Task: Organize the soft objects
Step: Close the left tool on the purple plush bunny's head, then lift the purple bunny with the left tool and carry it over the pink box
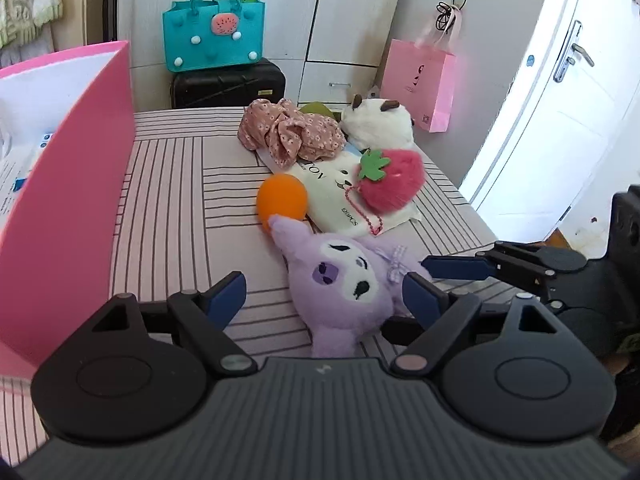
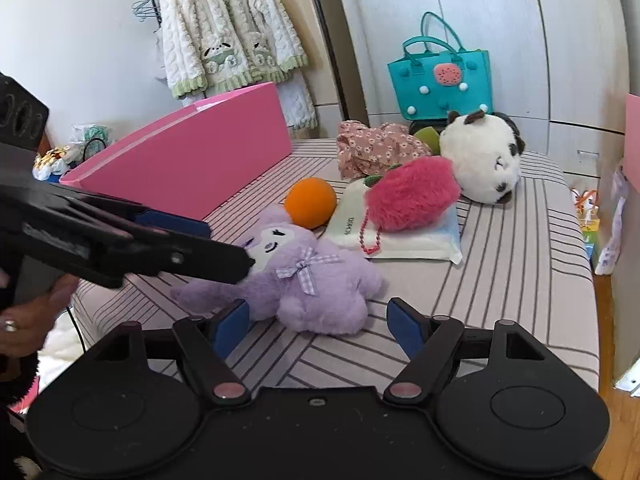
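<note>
Purple plush fills the near ground: a lilac rabbit-eared doll (image 1: 344,280) lies on its back on the striped table cover (image 1: 180,200), a gingham bow at its neck. Taking that doll as the landmark, the left gripper (image 1: 324,292) straddles its head, blue pads (image 1: 228,292) spread wide on either side. The pad on the right sits close against the plush by the bow, though I cannot tell whether it presses; the other pad stands clear of the doll. Nothing is clamped.

From the right wrist view, the right gripper (image 2: 316,320) hovers just short of the doll's lower body (image 2: 312,280), its fingers (image 2: 404,324) also parted wide with only striped cloth between them, gripping nothing. The left gripper reaches in from the side there, its dark tip lying against the doll's face, with a hand (image 2: 24,312) at its handle.

Just beyond the doll's ear rests an orange ball (image 1: 282,200), touching it. Beside the ball lies a white tissue pack (image 1: 336,196), and on that a fuzzy pink strawberry (image 1: 392,180) with a bead chain. Further back sit a floral scrunchie (image 1: 292,132) and a white panda plush (image 1: 380,120). Off to the doll's left stands a pink box (image 1: 80,152). Farthest away, a teal bag (image 1: 216,36) sits atop a black case (image 1: 228,84).
</note>
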A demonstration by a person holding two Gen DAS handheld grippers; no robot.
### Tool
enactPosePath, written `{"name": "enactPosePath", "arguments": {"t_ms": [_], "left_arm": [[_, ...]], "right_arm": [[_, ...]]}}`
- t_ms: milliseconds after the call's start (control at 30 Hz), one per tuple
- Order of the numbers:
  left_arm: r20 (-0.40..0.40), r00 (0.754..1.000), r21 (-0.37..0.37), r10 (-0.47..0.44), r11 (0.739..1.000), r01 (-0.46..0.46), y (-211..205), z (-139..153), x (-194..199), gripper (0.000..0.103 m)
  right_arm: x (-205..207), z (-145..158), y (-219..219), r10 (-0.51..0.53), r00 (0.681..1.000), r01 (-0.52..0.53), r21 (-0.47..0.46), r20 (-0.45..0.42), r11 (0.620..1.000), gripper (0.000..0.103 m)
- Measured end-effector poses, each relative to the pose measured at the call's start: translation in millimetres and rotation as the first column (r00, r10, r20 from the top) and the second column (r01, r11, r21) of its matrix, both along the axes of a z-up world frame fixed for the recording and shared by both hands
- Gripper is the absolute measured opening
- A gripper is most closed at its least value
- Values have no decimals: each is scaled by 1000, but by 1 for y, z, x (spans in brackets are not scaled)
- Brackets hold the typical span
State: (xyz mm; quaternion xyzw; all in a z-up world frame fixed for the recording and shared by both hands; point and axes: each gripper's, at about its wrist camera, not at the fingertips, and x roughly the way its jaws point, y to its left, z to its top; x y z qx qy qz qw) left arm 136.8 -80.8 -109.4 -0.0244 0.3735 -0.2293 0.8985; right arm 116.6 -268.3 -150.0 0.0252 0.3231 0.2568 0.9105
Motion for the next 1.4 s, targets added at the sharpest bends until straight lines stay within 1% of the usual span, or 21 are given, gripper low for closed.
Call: {"name": "enactPosePath", "arguments": {"t_ms": [67, 133, 167, 200, 233, 300, 333, 400, 500, 600, 700, 800, 833, 867, 967, 1067, 1133, 1267, 1300, 1367, 1400], "left_arm": [[8, 1000, 6, -3, 1000, 3, -2, -3, 2, 80], [-22, 1000, -27, -4, 1000, 4, -1, -7, 5, 72], [-38, 999, -43, -2, 999, 0, 0, -9, 8, 64], [-54, 999, -53, 2, 999, -5, 1, -11, 10, 59], [-68, 998, -61, 7, 998, -11, 1, -14, 12, 57], [-85, 996, -80, 18, 997, -25, 1, -18, 15, 51], [-94, 995, -89, 16, 996, -24, 2, -19, 16, 50], [-103, 995, -94, 14, 995, -24, 2, -20, 17, 46], [-104, 994, -80, 24, 996, -32, 2, -20, 16, 44], [-106, 994, -72, 27, 997, -35, 3, -20, 17, 44], [-114, 993, -81, 38, 996, -48, 6, -21, 19, 43], [-120, 992, -82, 44, 995, -54, 7, -21, 20, 43], [-122, 992, -81, 43, 995, -53, 7, -20, 20, 43], [-127, 991, -83, 43, 995, -53, 7, -20, 20, 43], [-159, 987, -109, 18, 993, -35, 11, -17, 22, 43], [-179, 984, -117, 4, 993, -25, 14, -15, 21, 42], [-197, 980, -119, 0, 993, -24, 16, -12, 19, 42], [-225, 974, -72, -11, 997, -5, 17, -4, 14, 43], [-228, 974, -62, -19, 998, 5, 18, -1, 12, 43], [-213, 976, -44, -41, 999, 32, 18, 6, 5, 43], [-204, 978, -39, -54, 998, 47, 19, 9, 2, 43]], "right_arm": [[3, 0, 0, 5, 1000, -5, 0, -4, 1000, 82], [4, 0, -1, -7, 1000, 7, 14, -10, 1000, 82], [5, 0, -2, -15, 1000, 15, 25, -13, 1000, 82], [5, 0, -3, -24, 1000, 24, 37, -18, 999, 82], [4, -1, -2, -27, 999, 28, 36, -18, 999, 82], [2, -1, 2, -30, 1000, 30, 18, -9, 999, 76], [1, 0, 4, -21, 1000, 21, 18, -8, 1000, 68], [0, 0, 7, -20, 1000, 21, 15, -14, 1000, 64], [-1, -1, 12, -10, 1000, 10, -26, 12, 1000, 61], [0, -3, 15, -4, 999, 7, -56, 44, 998, 67], [1, -4, 16, -5, 999, 8, -54, 53, 998, 67], [-3, -2, 18, 8, 999, -5, -56, 54, 998, 56], [-4, -2, 18, 3, 998, 1, -69, 56, 998, 47], [-6, -2, 19, -7, 998, 12, -86, 62, 996, 45], [-8, 3, 16, -3, 999, 5, -69, 34, 998, 44], [-13, 9, 21, 3, 999, 1, -92, 35, 996, 44], [-15, 13, 26, 10, 1000, -9, -105, 11, 994, 43], [-22, 22, 36, 26, 999, -28, -133, -18, 991, 42], [-24, 25, 38, 32, 999, -38, -141, -42, 989, 42], [-25, 34, 39, 21, 996, -32, -126, -87, 991, 42], [-27, 38, 39, 22, 996, -32, -115, -90, 993, 42]]}}
